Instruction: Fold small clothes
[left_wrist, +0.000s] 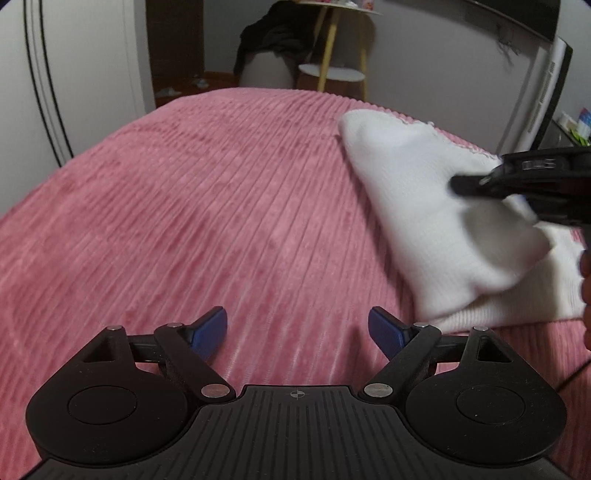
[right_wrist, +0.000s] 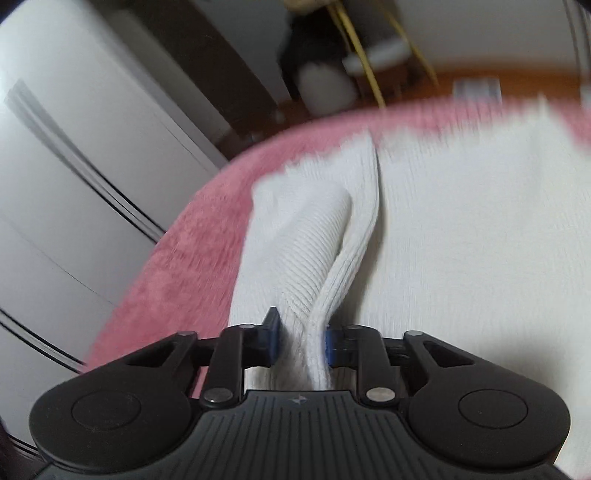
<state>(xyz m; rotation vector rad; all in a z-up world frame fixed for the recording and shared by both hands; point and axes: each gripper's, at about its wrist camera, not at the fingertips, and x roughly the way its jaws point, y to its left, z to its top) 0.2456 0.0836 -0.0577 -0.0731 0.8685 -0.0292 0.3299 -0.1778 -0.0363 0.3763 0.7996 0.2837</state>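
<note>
A white knit garment (left_wrist: 436, 206) lies on the pink ribbed bedspread (left_wrist: 221, 221) at the right, one part folded over. My left gripper (left_wrist: 297, 332) is open and empty, low over bare bedspread, left of the garment. My right gripper (left_wrist: 465, 186) reaches in from the right over the garment. In the right wrist view my right gripper (right_wrist: 301, 341) is shut on a ribbed edge of the white garment (right_wrist: 461, 240), which is lifted into a ridge between the blue pads (right_wrist: 272, 339).
Beyond the bed's far edge stand a small white table with yellow legs (left_wrist: 332, 70) and a dark cloth over a pale stool (left_wrist: 269, 48). White wardrobe doors (left_wrist: 55, 74) are at the left. A dark frame (left_wrist: 543, 96) stands at the right.
</note>
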